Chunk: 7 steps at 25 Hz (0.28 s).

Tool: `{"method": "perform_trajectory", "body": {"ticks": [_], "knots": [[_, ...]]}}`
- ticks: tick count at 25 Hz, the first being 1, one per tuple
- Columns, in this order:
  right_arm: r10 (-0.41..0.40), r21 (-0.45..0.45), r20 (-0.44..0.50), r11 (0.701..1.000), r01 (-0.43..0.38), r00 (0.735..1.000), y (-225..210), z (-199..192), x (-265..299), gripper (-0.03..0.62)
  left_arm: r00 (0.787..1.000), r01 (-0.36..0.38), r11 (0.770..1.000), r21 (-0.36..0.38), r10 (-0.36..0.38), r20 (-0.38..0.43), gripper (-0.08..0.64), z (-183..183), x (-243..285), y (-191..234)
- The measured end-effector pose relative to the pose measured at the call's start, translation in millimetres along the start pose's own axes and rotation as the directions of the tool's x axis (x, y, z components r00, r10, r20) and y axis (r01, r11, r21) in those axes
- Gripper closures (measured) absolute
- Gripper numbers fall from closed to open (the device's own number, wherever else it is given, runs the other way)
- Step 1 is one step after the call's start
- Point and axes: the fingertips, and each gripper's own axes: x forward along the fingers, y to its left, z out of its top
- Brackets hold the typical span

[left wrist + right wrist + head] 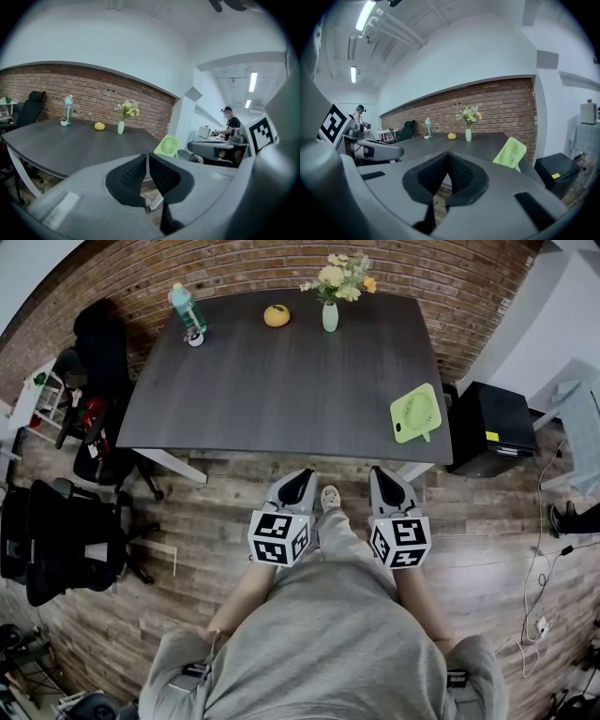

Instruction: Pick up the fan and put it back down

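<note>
1. Left gripper (300, 482): jaws drawn together, pads meeting, nothing between them. It sits at lower centre of the head view.
2. Right gripper (382, 480): jaws likewise pressed together and empty, just right of its partner.
3. Pose: both are held side by side close to the person (328, 634), short of the table's near edge. They point at the table and tip slightly down. Judged a resting carry, since neither is near anything.
4. Fan (416, 413): small, light green, upright on its foot at the table's near right corner, centre right of the frame. It is well apart from both grippers and nearer the right one.
5. Stage: this scene fits a fan waiting to be lifted and equally one already set back down.
6. Table (281, 381): dark wood grain. Along its far edge, across the upper frame, stand a water bottle (187, 310), a yellow-orange fruit (277, 315) and a vase of flowers (330, 313), all well clear of the fan.
7. Black cabinet (487, 427): on the floor just right of the table.
</note>
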Motion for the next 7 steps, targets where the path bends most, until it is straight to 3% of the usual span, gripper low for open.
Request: {"method": "perform_trajectory", "body": {"ticks": [7], "knots": [[0.001, 0.017, -0.003, 1.000, -0.001, 1.000, -2.7, -0.6, 1.9, 0.592, 1.000, -0.005, 1.000, -0.009, 0.005, 0.001, 0.528, 1.8, 2.6, 2.9]]}}
